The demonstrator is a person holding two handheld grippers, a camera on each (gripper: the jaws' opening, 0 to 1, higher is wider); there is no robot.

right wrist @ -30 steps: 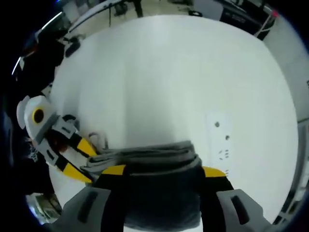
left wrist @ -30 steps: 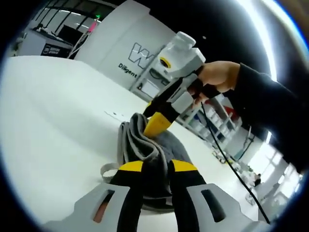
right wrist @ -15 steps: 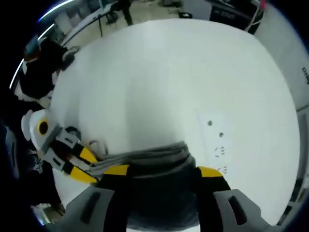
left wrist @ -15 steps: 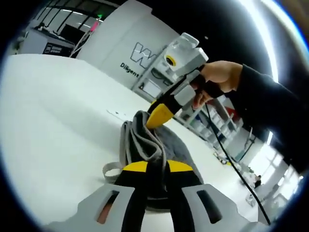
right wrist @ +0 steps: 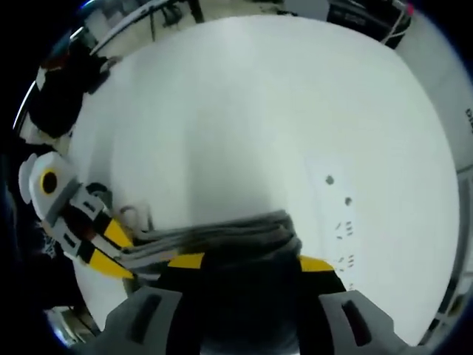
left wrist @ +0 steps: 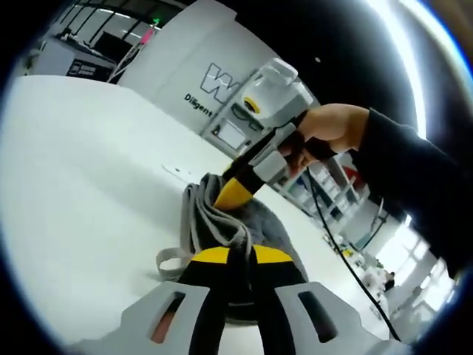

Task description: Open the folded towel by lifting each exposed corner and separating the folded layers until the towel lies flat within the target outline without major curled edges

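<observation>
- Left gripper view: the left gripper (left wrist: 235, 255) has its yellow-tipped jaws drawn close together, pinching a ridge of the grey towel (left wrist: 222, 222) that passes up between them.
- Beyond those fingertips the towel rises bunched from the white table (left wrist: 81, 170), with a looped hem lying on the table just left of the jaws.
- Farther ahead, the right gripper (left wrist: 235, 189) comes in from the right, held in a person's hand (left wrist: 329, 129); its yellow tips are set into the towel's far edge.
- Right gripper view: the right gripper (right wrist: 251, 260) straddles a wide span of towel (right wrist: 222, 237), the grey cloth filling the gap between its spread jaws; I cannot tell whether they grip it.
- To the left of these fingers, the left gripper (right wrist: 111, 248) clasps the stacked towel layers at their end.
- The white table (right wrist: 259, 111) stretches ahead of the fingertips.
</observation>
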